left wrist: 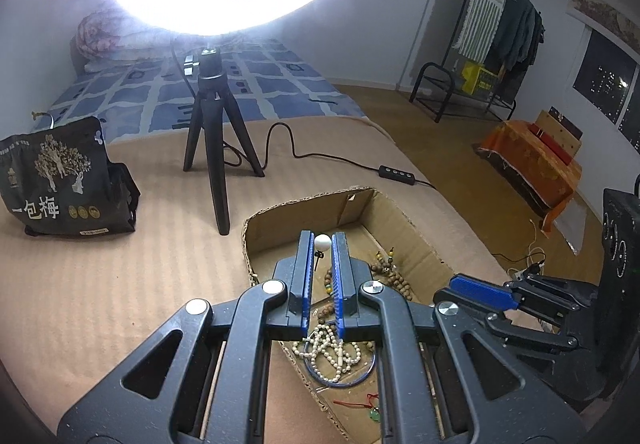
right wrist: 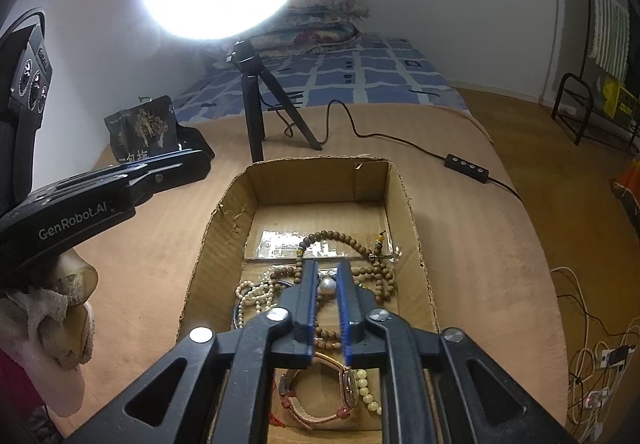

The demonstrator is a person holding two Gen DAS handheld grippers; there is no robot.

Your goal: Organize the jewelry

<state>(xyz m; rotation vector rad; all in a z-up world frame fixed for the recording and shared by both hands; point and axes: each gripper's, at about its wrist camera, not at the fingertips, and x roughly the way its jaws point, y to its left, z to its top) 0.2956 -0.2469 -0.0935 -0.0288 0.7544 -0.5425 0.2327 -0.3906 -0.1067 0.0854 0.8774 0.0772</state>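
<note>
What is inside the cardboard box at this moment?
The cardboard box holds brown wooden beads, a cream bead strand, a rose-gold watch and a pearl. The right gripper covers part of the floor.

My left gripper and right gripper hang over the cardboard box on the bed. Inside lie a wooden bead strand, a pearl necklace left of it, a watch nearest me. Behind stands the tripod, a snack bag to its left
</note>
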